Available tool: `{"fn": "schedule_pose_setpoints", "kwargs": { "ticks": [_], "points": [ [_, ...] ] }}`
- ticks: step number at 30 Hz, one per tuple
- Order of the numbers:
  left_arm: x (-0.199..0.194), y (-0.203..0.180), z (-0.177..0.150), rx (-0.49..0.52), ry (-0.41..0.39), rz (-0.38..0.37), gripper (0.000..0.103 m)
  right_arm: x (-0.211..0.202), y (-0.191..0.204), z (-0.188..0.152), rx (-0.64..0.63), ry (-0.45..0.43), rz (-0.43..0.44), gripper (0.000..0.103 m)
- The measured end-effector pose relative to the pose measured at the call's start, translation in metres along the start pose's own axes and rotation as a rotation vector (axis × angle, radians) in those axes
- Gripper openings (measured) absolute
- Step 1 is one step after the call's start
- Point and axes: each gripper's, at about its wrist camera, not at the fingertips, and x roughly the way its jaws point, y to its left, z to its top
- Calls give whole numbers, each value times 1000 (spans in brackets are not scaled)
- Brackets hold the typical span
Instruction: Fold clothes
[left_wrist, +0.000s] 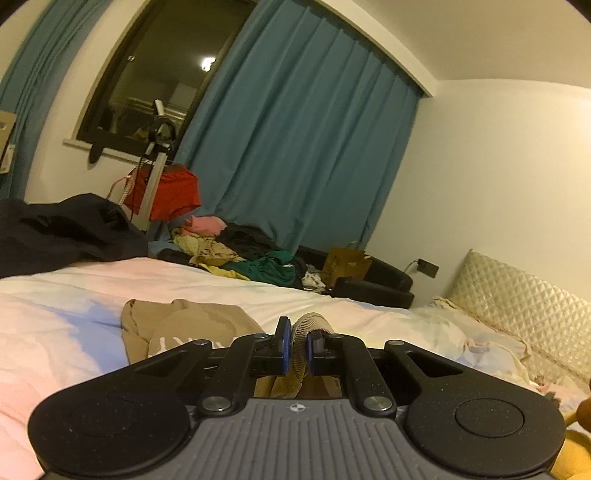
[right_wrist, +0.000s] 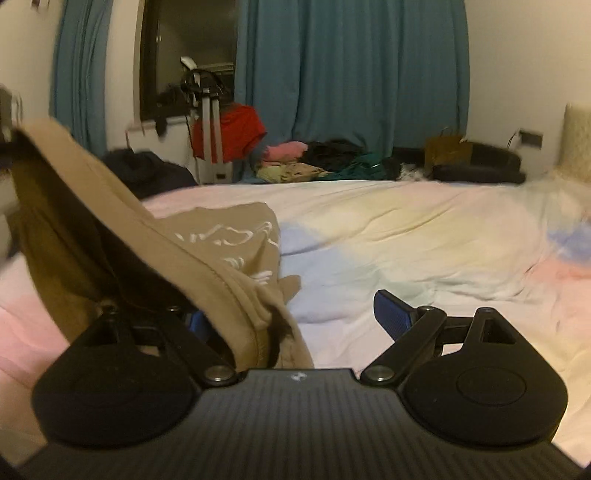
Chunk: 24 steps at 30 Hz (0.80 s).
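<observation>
Loosely draped tan sweatshirt (right_wrist: 225, 236) with white lettering, ribbed cuff pinched in left gripper (left_wrist: 297, 349), right gripper (right_wrist: 291, 317) wide

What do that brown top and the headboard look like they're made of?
The brown top looks like soft, matte cotton-type knit: it drapes limply, with a ribbed cuff pinched in the left tool. The headboard seems padded, slightly shiny fabric or faux leather, stitched in diamonds.

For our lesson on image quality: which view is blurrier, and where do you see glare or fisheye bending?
Right wrist view: softer overall, tan garment smeared at upper left. Left wrist view: sharper, lamp glare reflected in the window, curtain top and wall edges bowed by the fisheye.
</observation>
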Motion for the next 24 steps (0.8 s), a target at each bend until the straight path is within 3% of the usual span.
{"fn": "schedule_pose_setpoints", "kwargs": {
  "ticks": [2, 5, 11, 15, 18, 24],
  "points": [
    [5, 4, -1, -5, 42, 25, 9, 9, -6, -2, 36, 18, -50, 88],
    [13, 10, -2, -13, 104, 61, 11, 4, -19, 4, 96, -48, -92, 87],
    [35, 26, -17, -22, 220, 153, 16, 8, -24, 37, 77, -107, 25, 87],
    [39, 27, -20, 18, 254, 191, 45, 14, -20, 50, 44, -122, 84, 87],
    [43, 16, -27, 107, 256, 217, 58, 15, -26, 50, 93, -137, 111, 87],
    [57, -6, -44, 248, 216, 279, 60, 13, -42, 47, 183, -188, 155, 87]
  ]
}}
